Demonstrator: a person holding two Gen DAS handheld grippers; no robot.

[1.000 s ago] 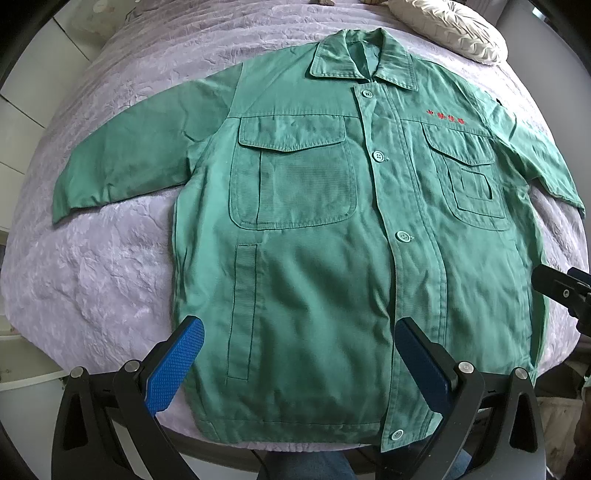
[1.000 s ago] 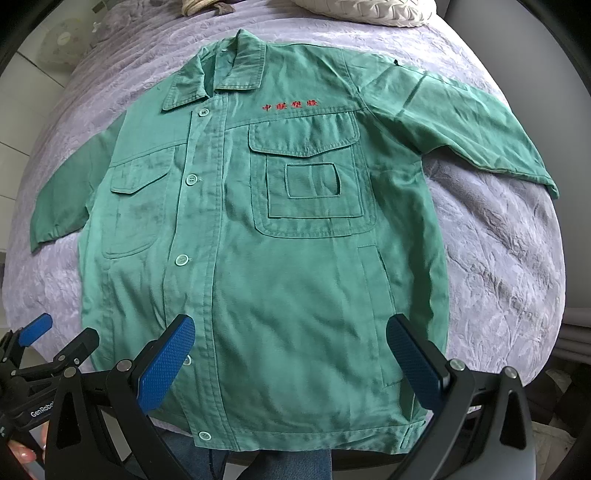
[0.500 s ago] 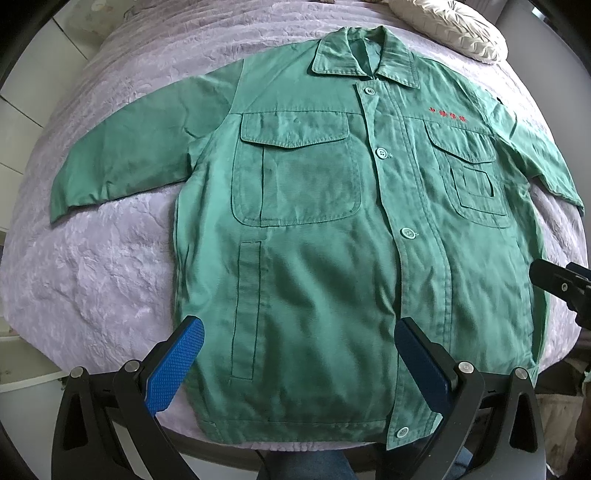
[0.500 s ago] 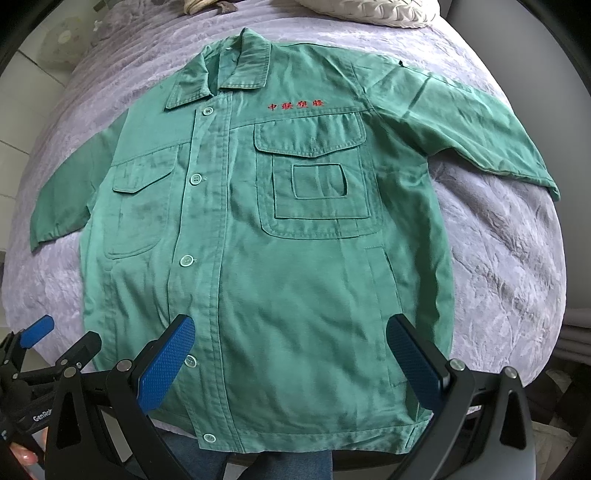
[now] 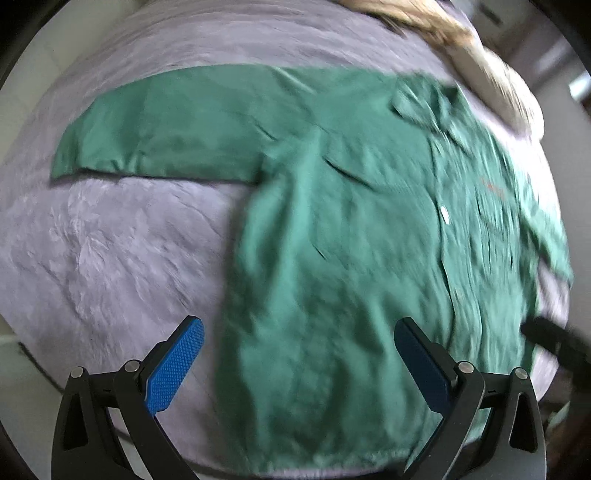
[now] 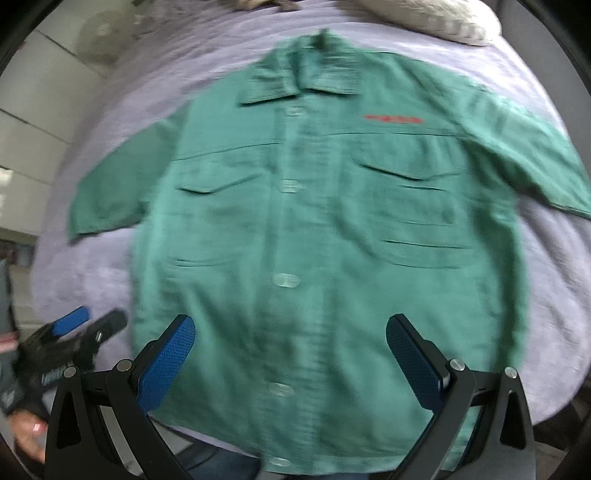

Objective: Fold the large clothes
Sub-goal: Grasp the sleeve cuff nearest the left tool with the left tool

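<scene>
Now, as my two grippers see it:
Jacket: the green jacket [image 6: 314,229] lies spread flat, front up and buttoned, on the lilac bedspread [image 5: 110,266]; both views are blurred.
Sleeve: one sleeve [image 5: 159,136] stretches straight out from the jacket's shoulder across the bedspread.
Left gripper: my left gripper [image 5: 299,363] hangs over the jacket's hem edge, jaws wide, gripping nothing.
Right gripper: my right gripper [image 6: 290,354] hangs above the jacket's lower front by the button line, jaws wide, empty.
Pillow: a pale pillow [image 6: 436,18] sits beyond the jacket's collar.
</scene>
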